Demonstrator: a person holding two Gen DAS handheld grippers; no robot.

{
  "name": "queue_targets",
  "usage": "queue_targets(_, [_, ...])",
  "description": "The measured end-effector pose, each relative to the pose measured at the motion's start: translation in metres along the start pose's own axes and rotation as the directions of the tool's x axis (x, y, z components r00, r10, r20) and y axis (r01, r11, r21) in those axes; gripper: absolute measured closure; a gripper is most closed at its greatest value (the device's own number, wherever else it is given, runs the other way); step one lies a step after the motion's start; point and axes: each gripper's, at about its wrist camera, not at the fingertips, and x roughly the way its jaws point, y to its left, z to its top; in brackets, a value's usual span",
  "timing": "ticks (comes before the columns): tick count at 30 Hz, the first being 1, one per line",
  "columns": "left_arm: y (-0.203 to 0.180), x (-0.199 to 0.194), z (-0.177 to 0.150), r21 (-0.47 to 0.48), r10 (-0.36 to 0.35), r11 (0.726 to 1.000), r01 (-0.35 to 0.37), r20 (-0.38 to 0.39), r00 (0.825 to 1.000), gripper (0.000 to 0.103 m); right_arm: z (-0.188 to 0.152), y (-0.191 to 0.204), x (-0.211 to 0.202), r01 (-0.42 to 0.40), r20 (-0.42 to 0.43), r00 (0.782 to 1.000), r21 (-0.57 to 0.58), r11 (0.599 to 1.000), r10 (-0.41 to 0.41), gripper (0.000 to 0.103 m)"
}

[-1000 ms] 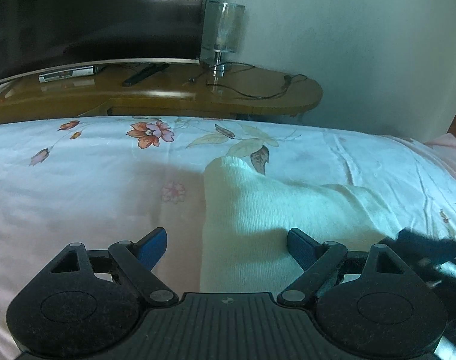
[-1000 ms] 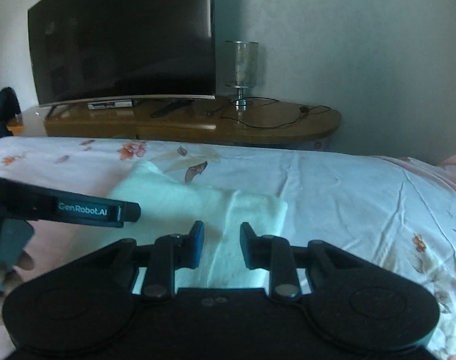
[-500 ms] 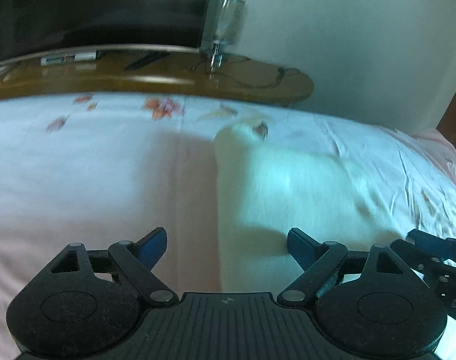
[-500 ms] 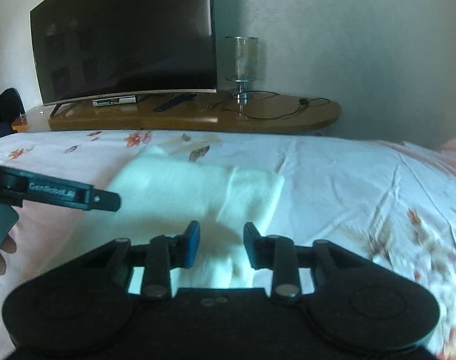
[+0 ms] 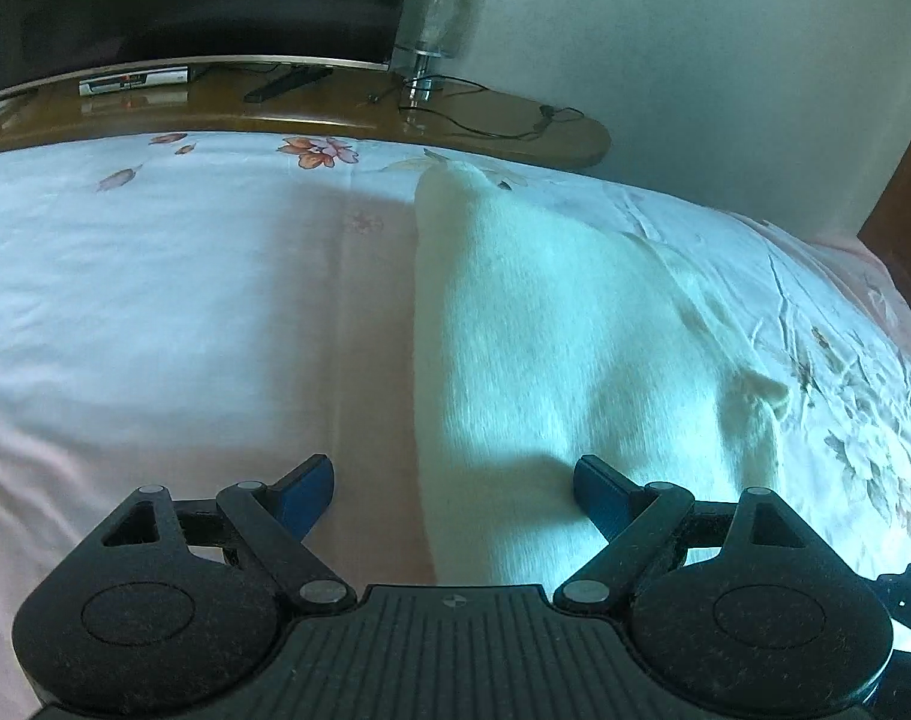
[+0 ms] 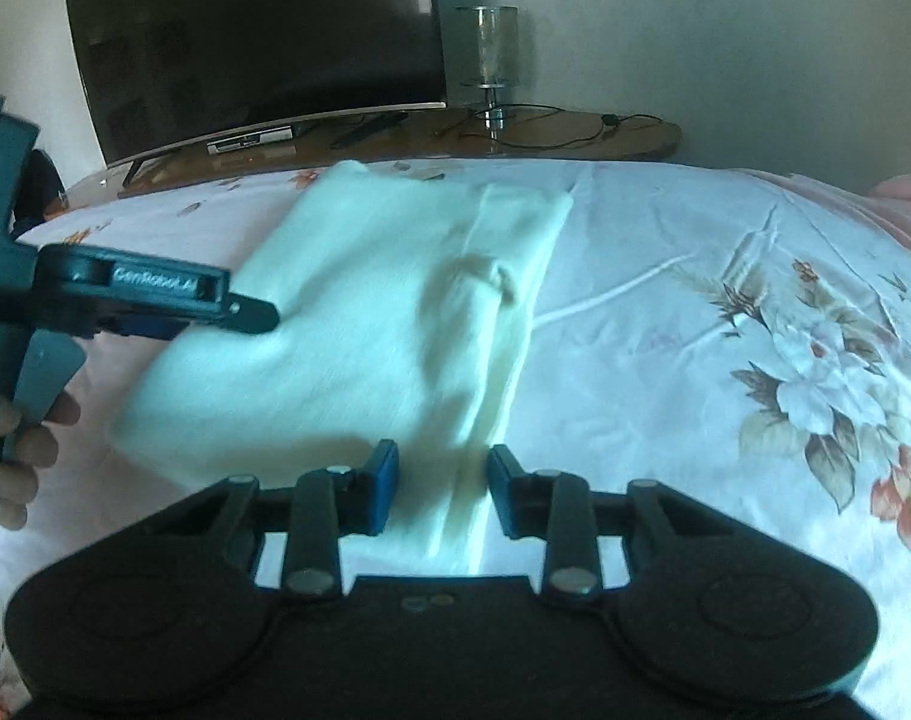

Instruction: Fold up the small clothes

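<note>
A small cream-white garment (image 5: 551, 348) lies flat on the floral bedsheet (image 5: 155, 276), partly folded. My left gripper (image 5: 452, 489) is open wide over the garment's near left edge. In the right wrist view the garment (image 6: 371, 312) shows a folded strip along its right side. My right gripper (image 6: 442, 483) is open, jaws apart, above the near end of that strip. Nothing is held. The left gripper's body (image 6: 149, 294) shows from the side at the left of the right wrist view.
A wooden TV stand (image 5: 335, 114) with a dark TV (image 6: 257, 48), a glass lamp (image 6: 491, 54) and cables runs along the far edge of the bed. A wall is behind it. A pink cover (image 5: 845, 252) lies at the right.
Both grippers have risen and tilted down over the garment, which now looks larger and nearer. The right gripper's jaws have opened wider. The garment lies as before.
</note>
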Motion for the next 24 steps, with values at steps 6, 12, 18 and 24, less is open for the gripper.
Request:
queue_targets(6, [-0.002,-0.019,-0.009,0.047,-0.01,0.999,0.009,0.012,1.0,0.016,-0.001,0.014,-0.02,0.085,0.077,0.993,-0.001,0.996,-0.085,0.072])
queue_targets(12, [0.005,-0.017,-0.018,0.061,-0.025,0.998,0.026,-0.03,0.999,0.016,-0.012,0.017,-0.001,0.068,-0.012,0.998,0.04,0.997,-0.067,0.086])
queue_targets(18, [-0.008,-0.024,-0.018,0.081,-0.05,0.995,0.051,-0.013,0.999,0.016,-0.01,0.014,-0.012,0.123,0.027,0.992,0.079,0.989,-0.125,0.096])
queue_targets(24, [-0.005,-0.009,-0.013,0.04,-0.049,0.998,0.051,-0.057,0.997,0.016,-0.005,0.001,-0.008,0.092,-0.019,0.996,0.103,0.99,-0.09,0.083])
